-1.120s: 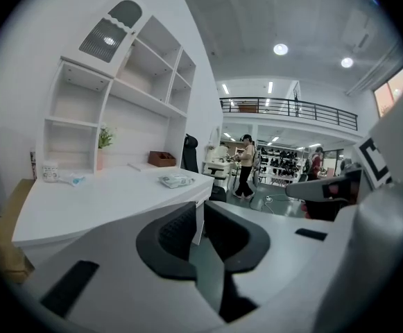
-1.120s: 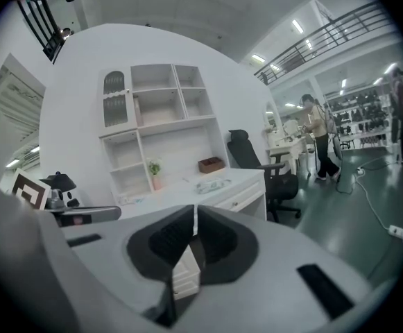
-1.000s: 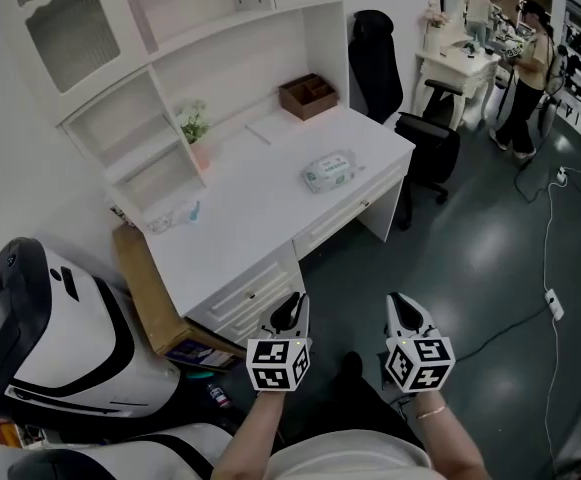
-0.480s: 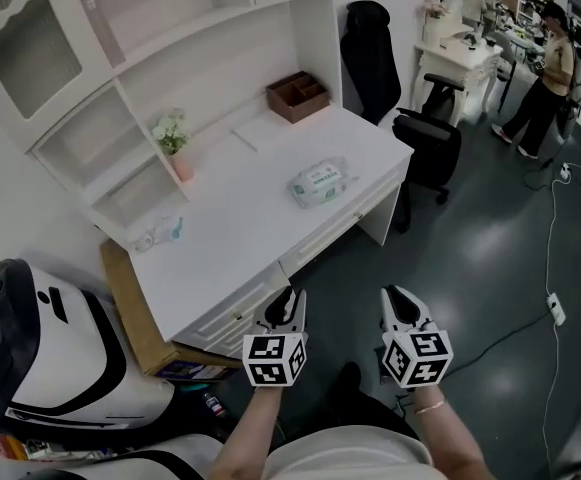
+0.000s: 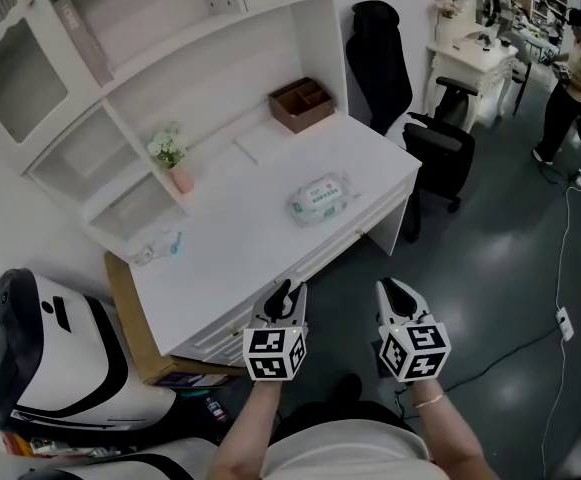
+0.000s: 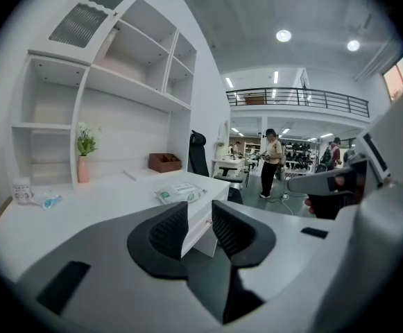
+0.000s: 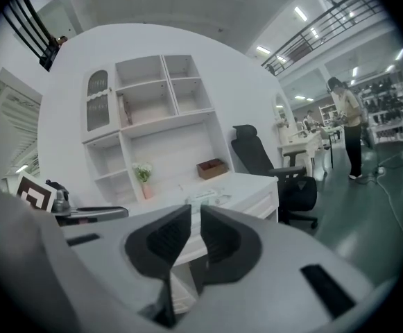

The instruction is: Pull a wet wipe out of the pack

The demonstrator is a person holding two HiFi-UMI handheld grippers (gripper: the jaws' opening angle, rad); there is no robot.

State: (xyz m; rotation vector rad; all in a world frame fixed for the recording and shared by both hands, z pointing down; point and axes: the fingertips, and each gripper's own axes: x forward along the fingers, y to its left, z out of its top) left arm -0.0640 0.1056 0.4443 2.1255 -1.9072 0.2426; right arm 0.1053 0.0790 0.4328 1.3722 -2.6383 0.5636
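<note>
The wet wipe pack [image 5: 320,196], white with a green label, lies flat on the white desk [image 5: 240,238], near its right front corner. Both grippers hang in the air in front of the desk, short of its front edge and well away from the pack. My left gripper [image 5: 283,293] is open; its jaws have just been opening and nothing is between them. The left gripper view shows those jaws [image 6: 199,210] with the pack [image 6: 179,193] beyond them. My right gripper [image 5: 395,290] shows a narrow gap between empty jaws [image 7: 195,210], pointing at the desk.
On the desk stand a brown wooden box [image 5: 302,102] and a small plant in a pink vase [image 5: 173,158], under white shelves. A black office chair [image 5: 440,148] stands right of the desk. A white-and-black machine [image 5: 50,348] sits at left. A person [image 5: 580,68] stands far right.
Both grippers have moved forward toward the desk, and the desk and pack now sit nearer to them in the head view. Nothing has been touched or taken hold of.
</note>
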